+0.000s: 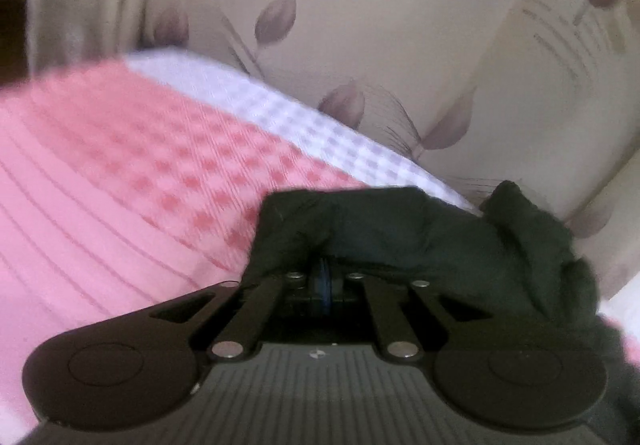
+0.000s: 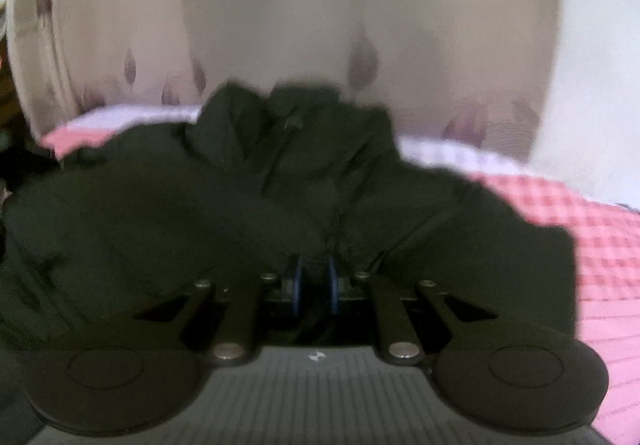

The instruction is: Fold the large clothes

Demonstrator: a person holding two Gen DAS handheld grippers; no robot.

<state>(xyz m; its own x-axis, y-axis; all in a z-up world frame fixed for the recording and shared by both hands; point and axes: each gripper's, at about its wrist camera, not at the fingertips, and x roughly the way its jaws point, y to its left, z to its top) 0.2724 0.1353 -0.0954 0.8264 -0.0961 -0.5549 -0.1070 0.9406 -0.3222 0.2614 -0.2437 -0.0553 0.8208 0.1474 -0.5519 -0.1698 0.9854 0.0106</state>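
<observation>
My left gripper (image 1: pixel 324 265) clenches an edge of the dark garment (image 2: pixel 240 205); my right gripper (image 2: pixel 316 269) pinches a fold of it. It lies bunched on the pink bedspread (image 1: pixel 120 173).

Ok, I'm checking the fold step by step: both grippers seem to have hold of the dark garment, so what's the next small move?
Probably lift both together: the left gripper and right gripper are each shut on the dark garment, which lies bunched on the pink checked sheet.

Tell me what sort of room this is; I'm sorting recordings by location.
Probably a bedroom: a pink checked bedspread covers a bed-like surface, a floral curtain hangs behind it, and a dark garment lies on top.
</observation>
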